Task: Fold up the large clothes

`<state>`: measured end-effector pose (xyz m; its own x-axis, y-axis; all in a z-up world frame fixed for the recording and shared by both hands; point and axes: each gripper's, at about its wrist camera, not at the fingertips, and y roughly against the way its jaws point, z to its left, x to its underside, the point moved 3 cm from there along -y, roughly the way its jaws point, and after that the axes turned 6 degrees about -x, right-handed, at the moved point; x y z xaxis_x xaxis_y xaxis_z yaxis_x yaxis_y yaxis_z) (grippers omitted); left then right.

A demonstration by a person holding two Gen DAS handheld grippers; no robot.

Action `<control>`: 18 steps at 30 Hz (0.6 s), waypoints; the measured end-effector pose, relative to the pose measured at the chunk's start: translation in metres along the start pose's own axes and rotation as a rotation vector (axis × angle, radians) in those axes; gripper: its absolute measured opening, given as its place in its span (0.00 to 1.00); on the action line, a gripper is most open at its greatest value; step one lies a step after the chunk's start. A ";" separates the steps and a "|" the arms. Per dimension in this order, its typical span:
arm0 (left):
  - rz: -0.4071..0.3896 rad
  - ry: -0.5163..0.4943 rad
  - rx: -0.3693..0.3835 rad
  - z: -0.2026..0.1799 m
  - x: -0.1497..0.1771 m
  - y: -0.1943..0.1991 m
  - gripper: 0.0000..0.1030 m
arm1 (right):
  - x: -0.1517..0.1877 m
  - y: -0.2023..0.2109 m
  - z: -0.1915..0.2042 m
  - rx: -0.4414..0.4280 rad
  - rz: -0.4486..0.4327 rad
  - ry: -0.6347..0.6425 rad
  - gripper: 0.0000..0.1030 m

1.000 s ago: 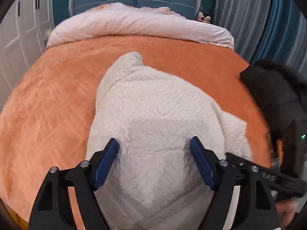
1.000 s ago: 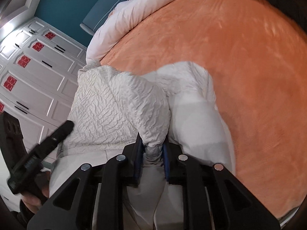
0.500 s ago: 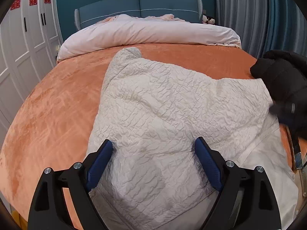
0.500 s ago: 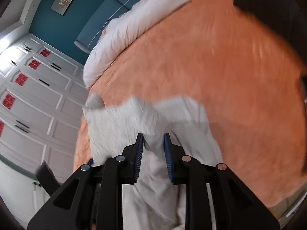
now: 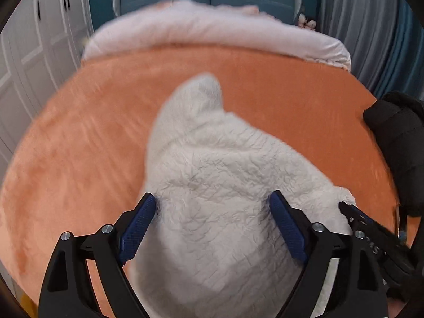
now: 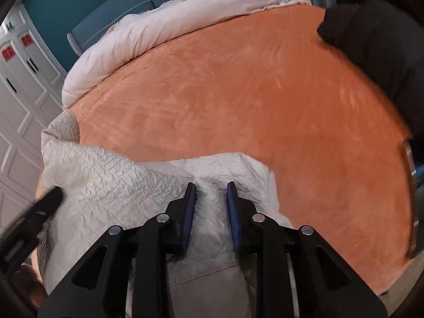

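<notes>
A cream crinkled garment [image 5: 212,175] lies bunched on the orange bedspread [image 5: 79,145], one corner pointing toward the head of the bed. My left gripper [image 5: 212,206] is open, its blue pads on either side of the garment's near part, holding nothing. My right gripper [image 6: 210,193] is shut on a ridge of the same cream garment [image 6: 111,180] at its right edge. The right gripper's tip [image 5: 371,228] shows at the lower right of the left wrist view. The left gripper's tip [image 6: 39,209] shows at the left of the right wrist view.
A black garment [image 5: 397,143] lies at the bed's right edge, also in the right wrist view [image 6: 376,42]. A pale pink duvet [image 5: 212,37] is piled at the head of the bed. White wardrobe doors [image 6: 18,84] stand to the left.
The garment, spread wide half a second ago, is bunched narrower again. My right gripper has swung back toward the left one with the fabric pinched. My left gripper stays open.
</notes>
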<state>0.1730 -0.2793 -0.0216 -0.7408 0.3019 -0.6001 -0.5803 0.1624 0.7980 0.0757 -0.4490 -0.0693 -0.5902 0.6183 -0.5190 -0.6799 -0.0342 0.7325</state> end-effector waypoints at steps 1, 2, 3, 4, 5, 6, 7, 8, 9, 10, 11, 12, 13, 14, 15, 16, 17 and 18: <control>-0.003 0.008 -0.003 0.000 0.002 -0.006 0.86 | 0.001 -0.003 -0.004 -0.014 0.003 -0.011 0.24; -0.004 0.006 -0.010 -0.001 0.004 -0.010 0.87 | 0.002 -0.007 -0.007 -0.025 0.006 -0.017 0.24; -0.004 0.002 -0.021 -0.002 0.007 -0.013 0.88 | 0.002 -0.011 -0.009 -0.027 0.009 -0.014 0.25; -0.006 0.001 -0.025 -0.003 0.008 -0.015 0.88 | 0.004 -0.013 -0.008 -0.025 0.011 -0.008 0.25; -0.010 0.000 -0.036 -0.005 0.010 -0.018 0.89 | 0.005 -0.017 -0.009 -0.023 0.011 0.000 0.25; -0.014 -0.002 -0.044 -0.005 0.012 -0.021 0.90 | 0.005 -0.020 -0.009 -0.023 0.011 0.001 0.25; -0.014 -0.002 -0.048 -0.005 0.014 -0.024 0.90 | 0.004 -0.023 -0.010 -0.026 0.010 -0.001 0.26; -0.011 0.000 -0.052 -0.005 0.015 -0.028 0.91 | 0.006 -0.026 -0.009 -0.027 0.010 -0.004 0.26; -0.013 0.003 -0.054 -0.004 0.016 -0.031 0.92 | 0.006 -0.028 -0.009 -0.027 0.007 -0.003 0.26; -0.015 0.004 -0.058 -0.004 0.017 -0.033 0.93 | 0.007 -0.028 -0.007 -0.026 0.004 -0.002 0.26; -0.019 0.002 -0.063 -0.005 0.018 -0.036 0.93 | 0.008 -0.030 -0.007 -0.026 -0.001 0.000 0.26; -0.023 0.000 -0.068 -0.005 0.020 -0.038 0.94 | 0.009 -0.030 -0.007 -0.025 -0.007 0.001 0.26; -0.028 -0.002 -0.073 -0.005 0.021 -0.040 0.95 | 0.010 -0.031 -0.006 -0.024 -0.014 0.000 0.26; -0.034 -0.005 -0.082 -0.006 0.023 -0.043 0.95 | 0.012 -0.031 -0.006 -0.021 -0.023 0.002 0.26; -0.037 -0.007 -0.087 -0.005 0.024 -0.045 0.95 | 0.013 -0.031 -0.006 -0.018 -0.031 0.006 0.26; -0.041 -0.010 -0.093 -0.005 0.024 -0.047 0.95 | 0.014 -0.032 -0.005 -0.014 -0.040 0.011 0.26; -0.044 -0.013 -0.102 -0.006 0.025 -0.049 0.95 | 0.015 -0.032 -0.005 -0.013 -0.043 0.011 0.26; -0.043 -0.016 -0.110 -0.008 0.025 -0.050 0.95 | 0.015 -0.033 -0.005 -0.014 -0.042 0.009 0.26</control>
<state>0.1806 -0.2869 -0.0770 -0.7094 0.3117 -0.6322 -0.6459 0.0715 0.7601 0.0866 -0.4426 -0.1038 -0.5646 0.6122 -0.5536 -0.7103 -0.0188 0.7037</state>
